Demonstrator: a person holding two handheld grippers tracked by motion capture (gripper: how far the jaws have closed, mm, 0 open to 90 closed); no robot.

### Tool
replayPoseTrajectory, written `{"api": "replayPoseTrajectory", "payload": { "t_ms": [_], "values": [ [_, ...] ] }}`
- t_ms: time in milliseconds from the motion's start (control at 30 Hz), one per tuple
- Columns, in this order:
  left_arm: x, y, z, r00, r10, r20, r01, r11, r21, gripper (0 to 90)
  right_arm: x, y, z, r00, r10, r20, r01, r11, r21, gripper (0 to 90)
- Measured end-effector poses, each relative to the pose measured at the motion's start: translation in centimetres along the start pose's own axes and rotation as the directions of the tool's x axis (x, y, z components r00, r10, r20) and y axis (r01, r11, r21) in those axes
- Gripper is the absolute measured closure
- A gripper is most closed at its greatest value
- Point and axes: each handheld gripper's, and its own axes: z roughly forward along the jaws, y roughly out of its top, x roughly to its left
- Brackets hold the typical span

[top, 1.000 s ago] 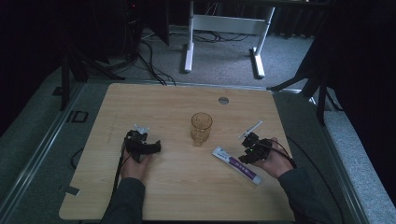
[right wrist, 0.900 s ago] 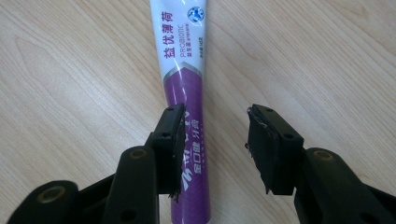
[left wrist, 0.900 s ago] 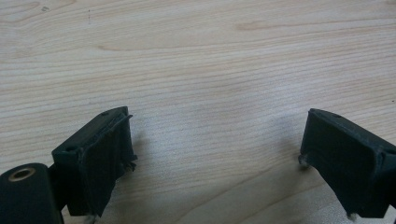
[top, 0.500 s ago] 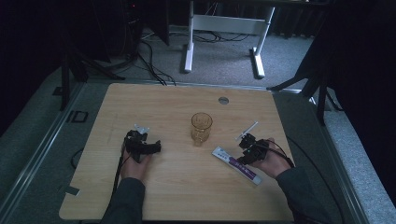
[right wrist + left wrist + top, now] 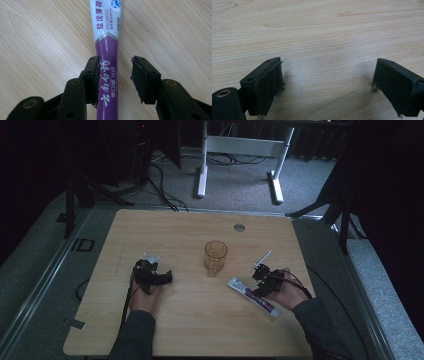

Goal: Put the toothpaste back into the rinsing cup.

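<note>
Straddling the purple-and-white plastic toothpaste tube (image 5: 107, 62) lying flat at 4 o'clock of the amber drinking glass (image 5: 215, 257), our right gripper (image 5: 113, 78) has been closing, 1 pad touching, the other apart; our left gripper (image 5: 327, 85) gapes empty.

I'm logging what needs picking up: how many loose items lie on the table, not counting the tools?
2: a glass standing mid-table, and a toothpaste tube lying flat between the right tool's jaws. Nothing looks hidden.
</note>
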Motion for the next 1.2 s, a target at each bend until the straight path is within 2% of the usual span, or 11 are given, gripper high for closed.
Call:
{"api": "replayPoseTrajectory", "payload": {
  "t_ms": [467, 1200],
  "values": [
    [0.0, 0.0, 0.0, 1.0000, 0.000, 0.000, 0.000, 1.0000, 0.000, 9.0, 0.2, 0.1, 0.8, 0.9999, -0.014, -0.003, 0.014, 1.000, 0.028, 57.9],
    [0.0, 0.0, 0.0, 1.0000, 0.000, 0.000, 0.000, 1.0000, 0.000, 9.0, 0.2, 0.5, 1.8, 0.9988, -0.045, -0.017, 0.047, 0.993, 0.106, 57.1]
  ]
}}
